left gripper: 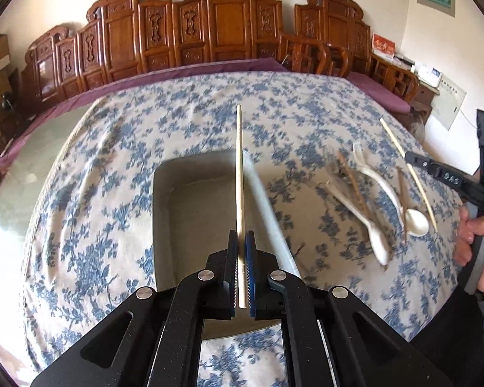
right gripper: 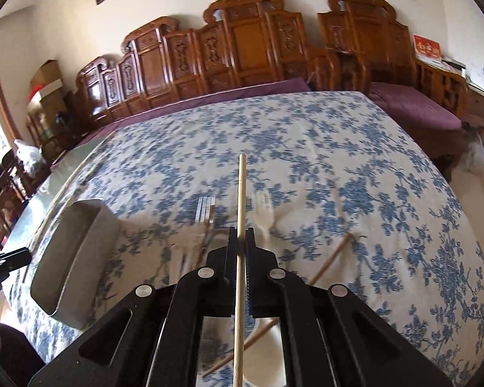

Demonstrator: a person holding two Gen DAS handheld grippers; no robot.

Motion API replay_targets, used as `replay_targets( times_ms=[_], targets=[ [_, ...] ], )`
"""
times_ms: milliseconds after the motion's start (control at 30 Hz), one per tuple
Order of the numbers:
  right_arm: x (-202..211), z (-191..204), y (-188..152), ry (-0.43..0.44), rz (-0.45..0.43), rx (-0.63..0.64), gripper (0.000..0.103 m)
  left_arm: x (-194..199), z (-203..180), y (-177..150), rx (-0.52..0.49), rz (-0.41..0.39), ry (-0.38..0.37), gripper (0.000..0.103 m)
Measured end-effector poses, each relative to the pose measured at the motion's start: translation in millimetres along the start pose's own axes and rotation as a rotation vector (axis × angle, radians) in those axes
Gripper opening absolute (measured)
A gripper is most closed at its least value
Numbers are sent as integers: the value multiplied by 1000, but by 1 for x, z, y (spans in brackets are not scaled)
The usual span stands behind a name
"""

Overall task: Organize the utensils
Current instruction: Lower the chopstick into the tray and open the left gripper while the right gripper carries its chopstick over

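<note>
1. A pale chopstick [left gripper: 239, 174] is clamped between the left gripper's [left gripper: 241, 242] jaws, above the grey tray [left gripper: 164, 193] on the floral tablecloth [left gripper: 113, 148].
2. The right gripper [right gripper: 241, 237] grasps a second chopstick [right gripper: 241, 200].
3. Plastic forks [left gripper: 376, 177], a white spoon [left gripper: 416, 222] and brown chopsticks [left gripper: 353, 183] lie scattered toward the table's right edge.

Black gripper [left gripper: 242, 245], silver rivets, blue pad.

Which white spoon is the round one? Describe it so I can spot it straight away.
Start at the grey tray on the blue floral tablecloth, then look to its right at the loose heap of utensils. The round white spoon lies at the heap's near right edge, by the right gripper. Unlike the slim forks beside it, it has a wide, deep bowl.
</note>
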State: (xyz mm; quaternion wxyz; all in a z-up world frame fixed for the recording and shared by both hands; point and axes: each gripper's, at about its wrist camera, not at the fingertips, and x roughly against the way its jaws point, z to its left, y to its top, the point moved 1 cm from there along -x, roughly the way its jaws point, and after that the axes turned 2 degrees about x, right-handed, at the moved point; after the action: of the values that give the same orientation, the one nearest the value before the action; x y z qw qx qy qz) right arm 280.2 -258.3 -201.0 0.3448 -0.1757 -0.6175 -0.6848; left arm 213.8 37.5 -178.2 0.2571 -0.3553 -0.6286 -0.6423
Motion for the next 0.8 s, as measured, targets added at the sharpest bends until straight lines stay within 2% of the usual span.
replay_targets(
  times_ms=[167, 500, 800],
  targets=[
    [-2, 14, -3, 20, 8, 35, 6, -14, 13, -14, 41, 47, -6, 4],
    [-3, 32, -6, 45, 19, 76, 6, -30, 19, -22, 43, 107, -4, 4],
    [5, 68, -6, 96, 5, 129, 6, -37, 27, -20, 80, 106, 2, 5]
  ],
)
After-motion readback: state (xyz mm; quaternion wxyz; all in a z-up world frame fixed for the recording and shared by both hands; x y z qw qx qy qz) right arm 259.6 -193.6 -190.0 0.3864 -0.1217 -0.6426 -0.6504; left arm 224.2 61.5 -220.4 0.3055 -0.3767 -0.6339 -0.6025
